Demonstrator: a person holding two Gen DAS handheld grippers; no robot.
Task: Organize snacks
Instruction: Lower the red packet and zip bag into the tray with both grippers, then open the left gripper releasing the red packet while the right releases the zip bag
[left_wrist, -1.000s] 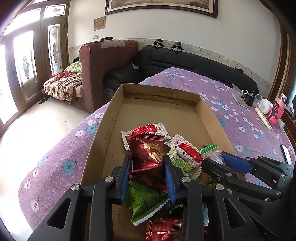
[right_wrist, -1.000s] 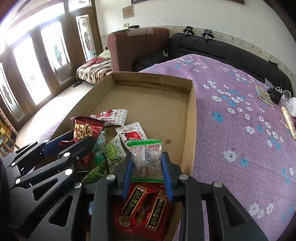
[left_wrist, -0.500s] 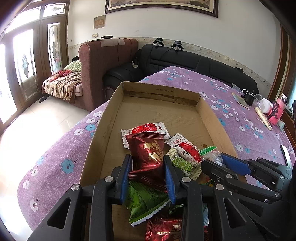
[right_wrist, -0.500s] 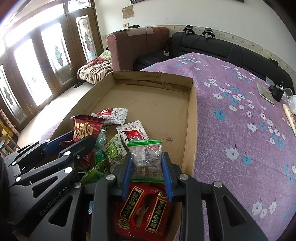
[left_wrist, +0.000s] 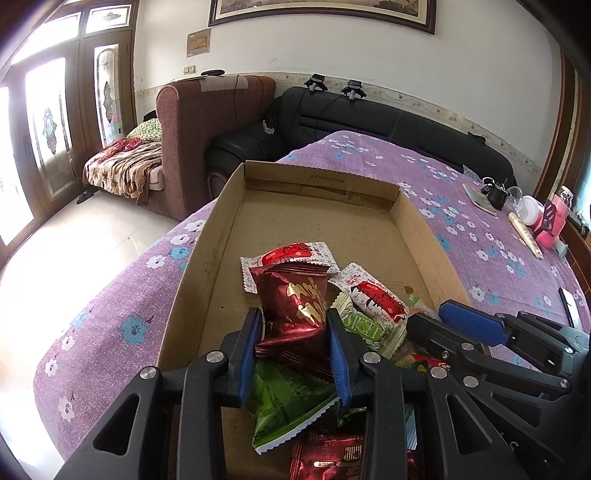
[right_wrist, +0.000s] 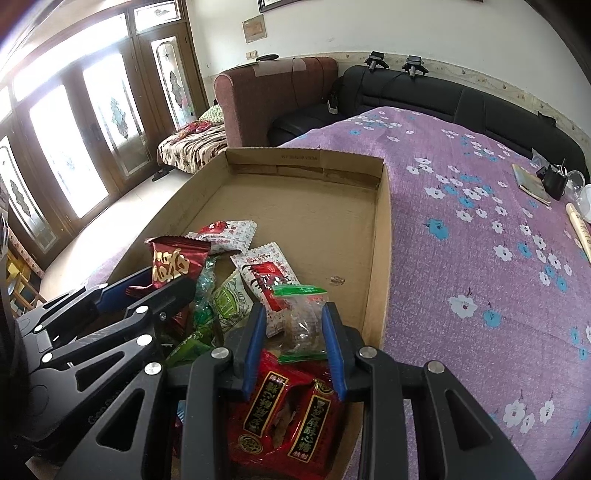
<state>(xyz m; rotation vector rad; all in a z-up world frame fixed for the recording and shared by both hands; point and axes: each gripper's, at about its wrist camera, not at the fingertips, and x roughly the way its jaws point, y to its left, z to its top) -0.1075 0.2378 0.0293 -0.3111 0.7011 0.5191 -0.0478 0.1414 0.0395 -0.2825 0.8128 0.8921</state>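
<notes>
left gripper (left_wrist: 293, 347) fingers clamp a dark red snack bag (left_wrist: 293, 302), right gripper (right_wrist: 293, 343) fingers a clear packet (right_wrist: 303, 317), both above the pile in the cardboard tray (right_wrist: 380, 258), apparently for sorting.

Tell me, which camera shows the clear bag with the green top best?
The right wrist view: the clear bag sits whole between the right gripper pads, contents visible. In the left wrist view only its green corner peeks out behind the right gripper.

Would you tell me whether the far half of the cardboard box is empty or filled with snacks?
Empty: the cardboard box shows bare floor at its far end; the snack packets all lie at the near end.
</notes>
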